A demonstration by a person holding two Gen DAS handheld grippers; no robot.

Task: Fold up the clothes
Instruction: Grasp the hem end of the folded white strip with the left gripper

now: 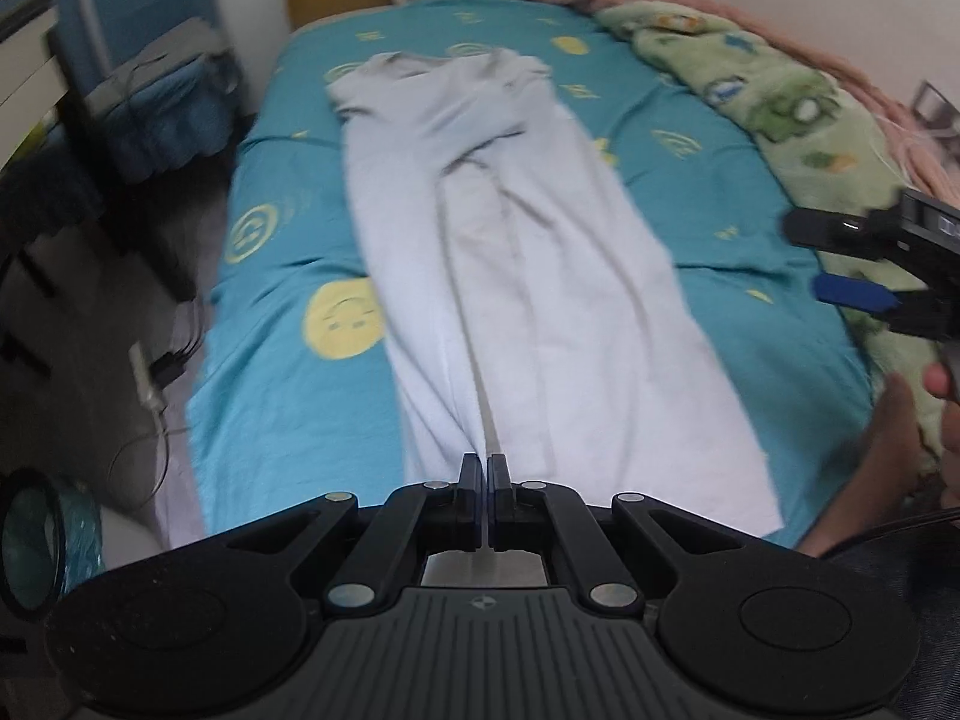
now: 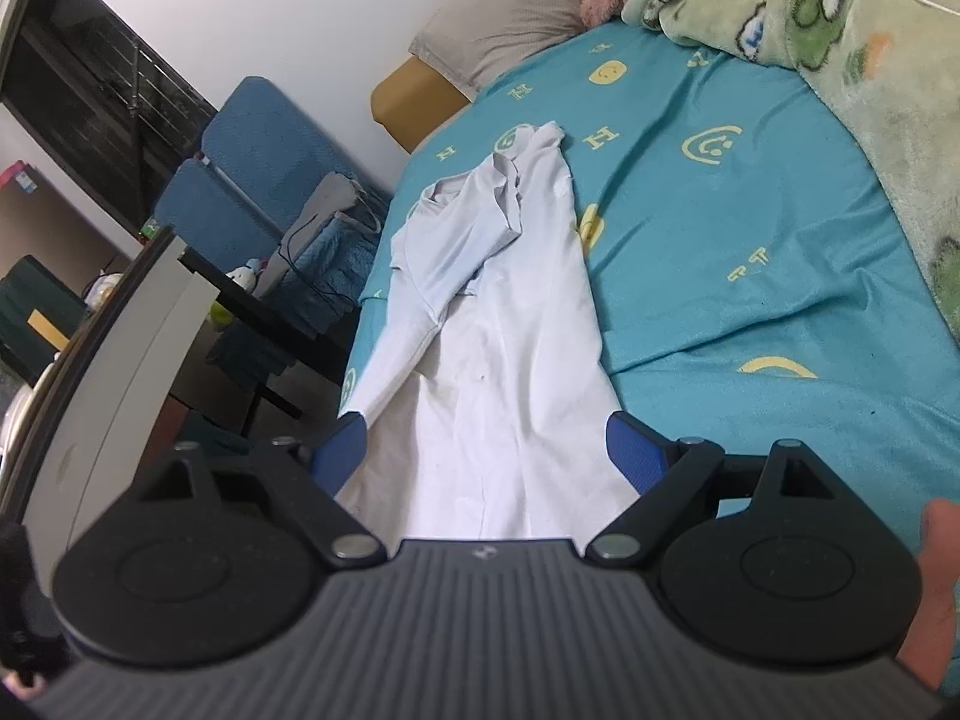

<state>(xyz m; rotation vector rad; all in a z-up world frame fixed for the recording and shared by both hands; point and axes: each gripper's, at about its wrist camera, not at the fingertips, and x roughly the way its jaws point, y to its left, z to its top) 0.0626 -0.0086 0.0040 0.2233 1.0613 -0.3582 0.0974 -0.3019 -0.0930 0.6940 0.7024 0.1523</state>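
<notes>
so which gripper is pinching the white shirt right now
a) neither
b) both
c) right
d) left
d: the left gripper is closed on the near edge of the white shirt, while the right gripper has its blue fingers spread apart above the cloth.

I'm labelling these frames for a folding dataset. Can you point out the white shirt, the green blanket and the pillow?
Shirt (image 1: pixel 540 276): left wrist view, middle of the folded body.
Blanket (image 2: pixel 840 12): right wrist view, patterned fleece near the top edge.
Pillow (image 2: pixel 516 18): right wrist view, middle of the grey-beige case.
</notes>
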